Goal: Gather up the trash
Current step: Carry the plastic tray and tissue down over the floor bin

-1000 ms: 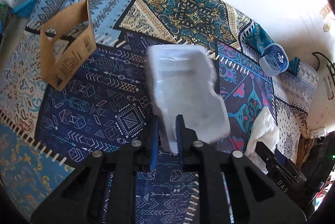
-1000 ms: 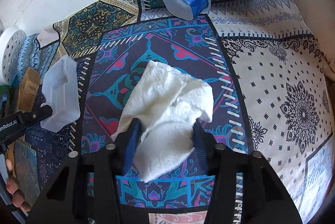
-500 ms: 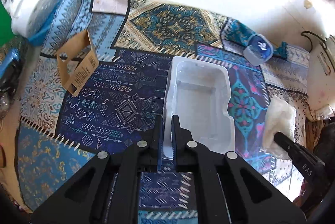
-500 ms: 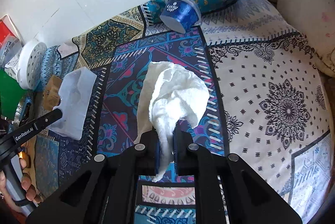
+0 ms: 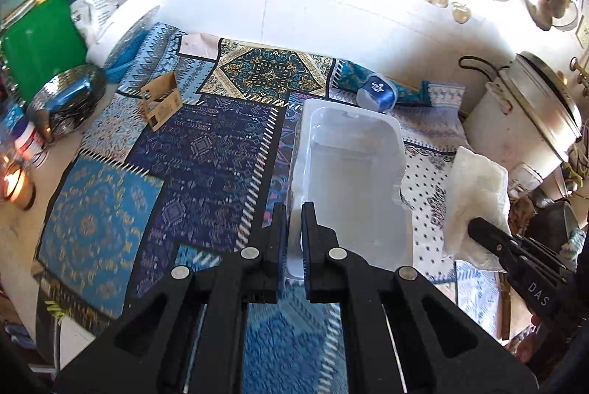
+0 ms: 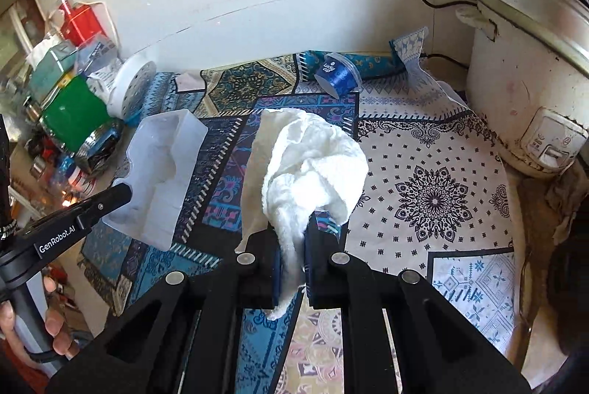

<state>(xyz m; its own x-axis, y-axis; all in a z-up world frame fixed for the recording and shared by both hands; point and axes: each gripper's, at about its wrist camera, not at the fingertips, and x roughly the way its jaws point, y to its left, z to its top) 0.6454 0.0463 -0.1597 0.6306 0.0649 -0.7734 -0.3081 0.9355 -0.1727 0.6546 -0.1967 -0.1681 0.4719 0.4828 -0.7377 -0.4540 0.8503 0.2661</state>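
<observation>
Two pieces are in hand: the left gripper [image 5: 293,232] pinches a clear plastic tray [image 5: 353,169], the right gripper [image 6: 292,254] a crumpled paper towel [image 6: 309,158]. Left on the patterned cloth [image 5: 206,151] are a cardboard sleeve [image 5: 160,101] and a blue cup [image 6: 337,73].

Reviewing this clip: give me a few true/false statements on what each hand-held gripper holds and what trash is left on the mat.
1. The left hand-held gripper is shut on the clear plastic tray. True.
2. The right hand-held gripper is open. False: it is shut on the white paper towel.
3. The blue cup lies on its side on the patterned mat. True.
4. The cardboard sleeve is inside the tray. False: it sits on the mat.
</observation>
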